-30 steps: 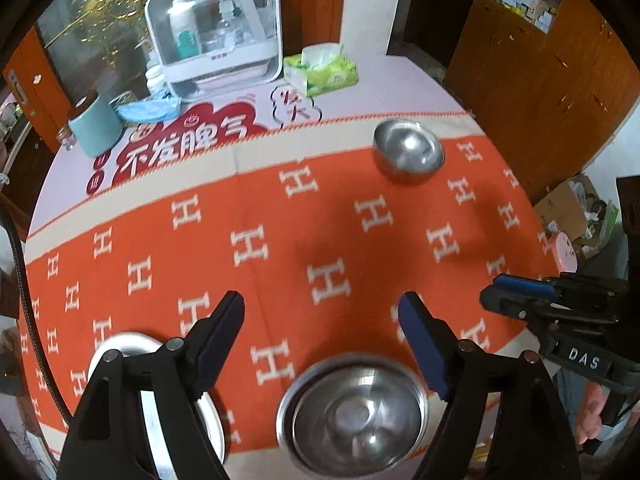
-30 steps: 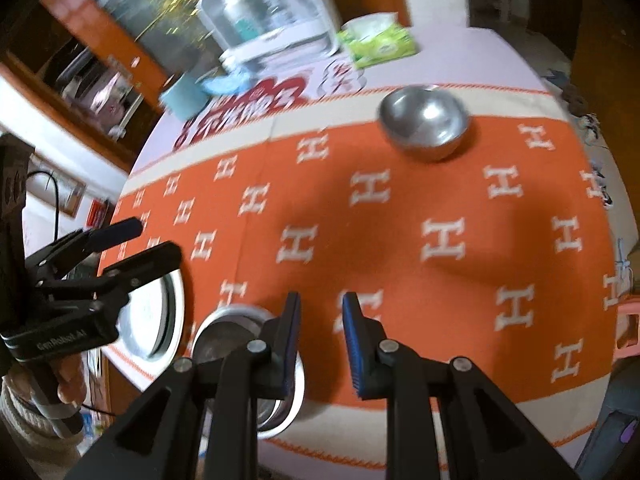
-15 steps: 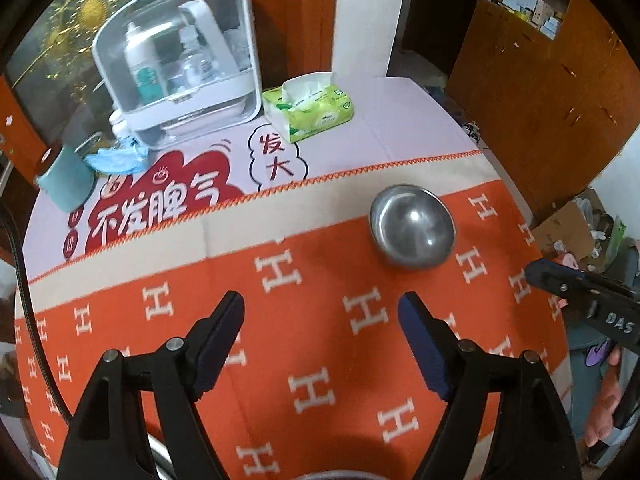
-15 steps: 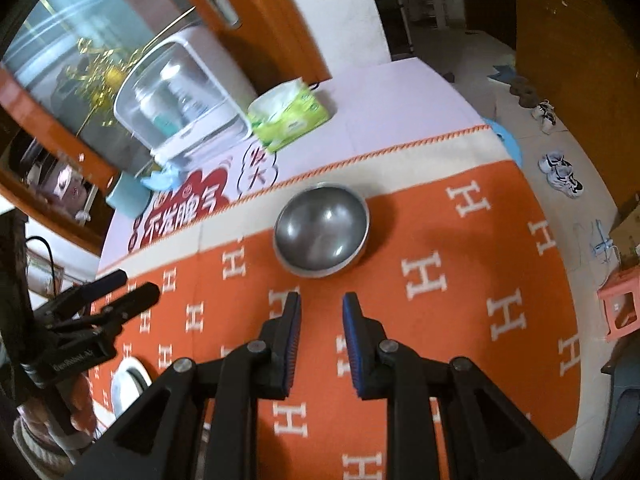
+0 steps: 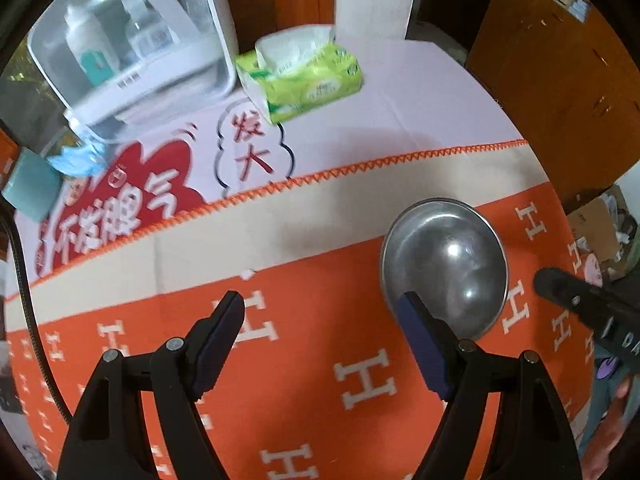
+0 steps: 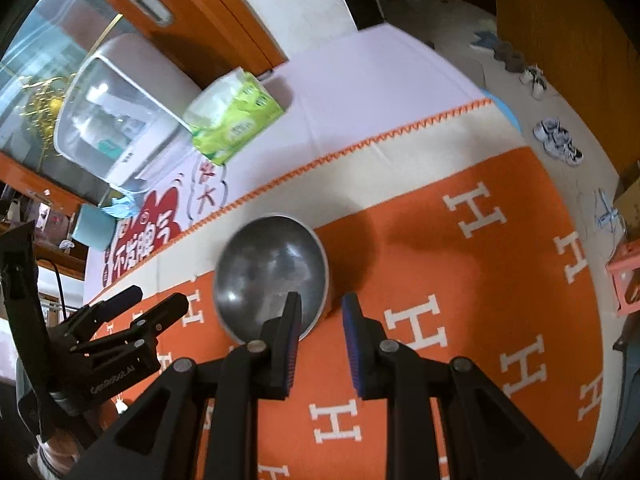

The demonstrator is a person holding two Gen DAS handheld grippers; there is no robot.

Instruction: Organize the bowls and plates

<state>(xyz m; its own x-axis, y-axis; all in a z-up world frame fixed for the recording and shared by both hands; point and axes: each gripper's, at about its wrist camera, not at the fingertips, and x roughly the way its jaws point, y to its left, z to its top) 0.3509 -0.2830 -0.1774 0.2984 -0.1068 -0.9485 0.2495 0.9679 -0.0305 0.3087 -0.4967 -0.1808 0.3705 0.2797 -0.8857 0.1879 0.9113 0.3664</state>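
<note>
While bare cloth (image 6: 460, 280) flanks it, bowl (image 6: 272, 272) sits upright.

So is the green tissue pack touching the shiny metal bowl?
Apart. The left wrist view shows the green tissue pack far up the table, with bare cloth between it and the round shiny metal bowl.

A shiny grey steel bowl (image 5: 444, 264) is sitting on an orange cloth (image 5: 304, 344) that is showing white H letters, a cream border and orange zigzag stitching. Beyond it, a pale lilac surface (image 5: 400, 92) is bearing a red-and-white printed banner (image 5: 132, 200) and a lime-green tissue pack (image 5: 304, 80). The black fingers (image 5: 220, 332) are carrying dark blue pads.
</note>
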